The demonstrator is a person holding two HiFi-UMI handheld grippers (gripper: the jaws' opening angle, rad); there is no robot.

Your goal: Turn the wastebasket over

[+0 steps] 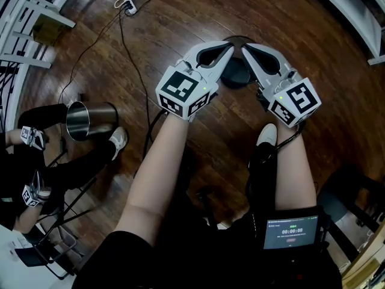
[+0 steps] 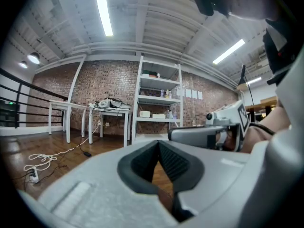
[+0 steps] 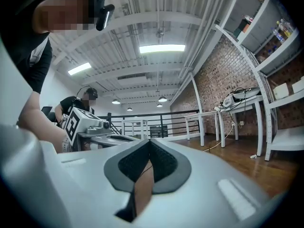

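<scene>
The wastebasket [image 1: 90,120] is a shiny metal cylinder lying on its side on the wooden floor at the left, its open mouth facing left, beside a seated person's white shoe [image 1: 118,139]. My left gripper [image 1: 231,49] and right gripper [image 1: 244,49] are held level side by side in the middle of the head view, well to the right of the basket, their tips nearly meeting. Both are shut with nothing between the jaws. In the left gripper view the left gripper [image 2: 159,144] points at white shelving; in the right gripper view the right gripper [image 3: 149,142] points along a railing. Neither gripper view shows the basket.
A black round base [image 1: 236,74] sits on the floor under the gripper tips. Cables [image 1: 126,38] and a power strip [image 1: 130,6] lie farther off. White racks [image 1: 33,17] stand at the left. A seated person [image 1: 36,167] holds marker cubes at the left. A screen [image 1: 292,227] hangs at my waist.
</scene>
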